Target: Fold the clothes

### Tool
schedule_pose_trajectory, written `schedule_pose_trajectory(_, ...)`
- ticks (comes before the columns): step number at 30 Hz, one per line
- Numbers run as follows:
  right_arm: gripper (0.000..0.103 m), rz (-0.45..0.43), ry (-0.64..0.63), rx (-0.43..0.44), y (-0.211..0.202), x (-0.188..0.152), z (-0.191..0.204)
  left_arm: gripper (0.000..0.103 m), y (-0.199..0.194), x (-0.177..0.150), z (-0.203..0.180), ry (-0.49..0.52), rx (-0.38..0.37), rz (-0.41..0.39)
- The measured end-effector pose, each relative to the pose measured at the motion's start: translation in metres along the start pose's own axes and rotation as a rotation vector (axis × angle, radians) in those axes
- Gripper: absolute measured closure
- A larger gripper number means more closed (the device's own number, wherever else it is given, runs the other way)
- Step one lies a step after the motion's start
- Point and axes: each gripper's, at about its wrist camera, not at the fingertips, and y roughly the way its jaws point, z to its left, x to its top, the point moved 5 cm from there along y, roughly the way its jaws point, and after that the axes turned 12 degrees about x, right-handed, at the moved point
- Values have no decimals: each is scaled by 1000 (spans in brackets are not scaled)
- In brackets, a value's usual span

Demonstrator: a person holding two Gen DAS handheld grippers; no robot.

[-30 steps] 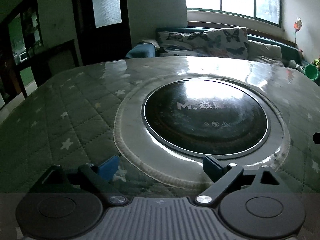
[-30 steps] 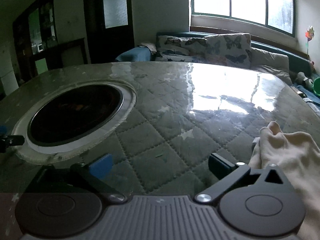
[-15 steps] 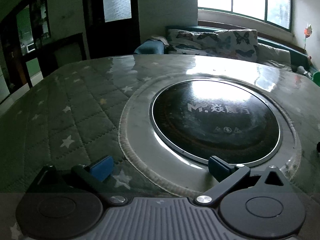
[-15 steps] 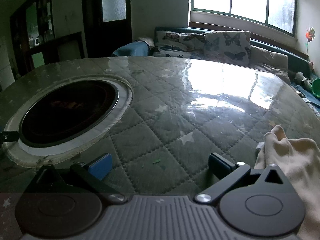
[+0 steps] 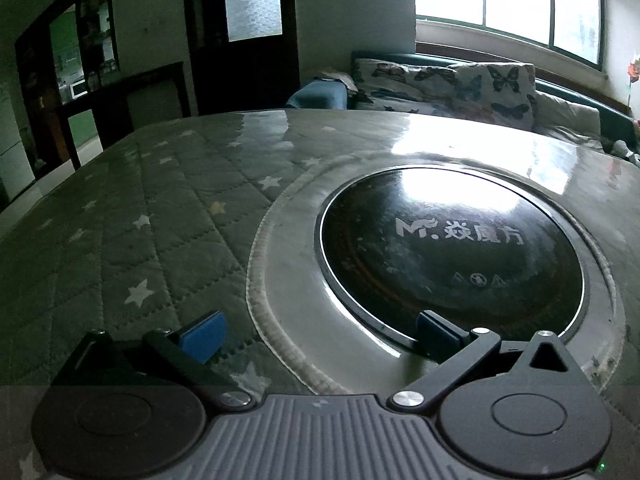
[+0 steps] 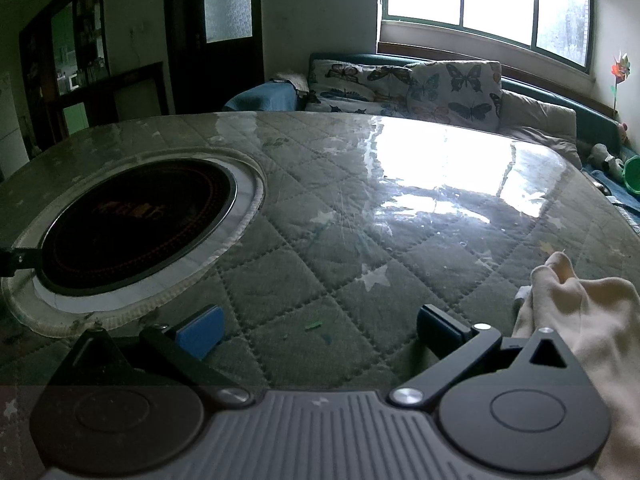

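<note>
A cream garment point(image 6: 580, 312) lies bunched on the table at the lower right of the right wrist view, just beside the right finger of my right gripper point(image 6: 320, 330). That gripper is open with only the quilted cover between its blue pads. My left gripper point(image 5: 316, 334) is wide open too, hovering over the rim of the round black cooktop point(image 5: 452, 256), with nothing between its fingers. No clothing shows in the left wrist view. A dark tip of the left gripper point(image 6: 16, 258) pokes in at the left edge of the right wrist view.
The table point(image 6: 360, 216) wears a green quilted star cover under glossy clear plastic. The cooktop point(image 6: 136, 232) is set into it on the left. Behind the table stand a sofa with butterfly cushions point(image 6: 420, 84), a dark door point(image 6: 216, 36) and a window point(image 6: 480, 0).
The left view has shifted so the cooktop sits further right in it, and the left jaws spread slightly wider. The right view has shifted a little, with the garment lying still.
</note>
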Motion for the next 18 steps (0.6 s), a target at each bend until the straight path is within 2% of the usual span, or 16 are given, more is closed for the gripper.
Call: schedule_pose_trajectory(18, 0, -3, 2, 3, 0, 0, -2, 0, 4, 3, 1, 0, 5, -6)
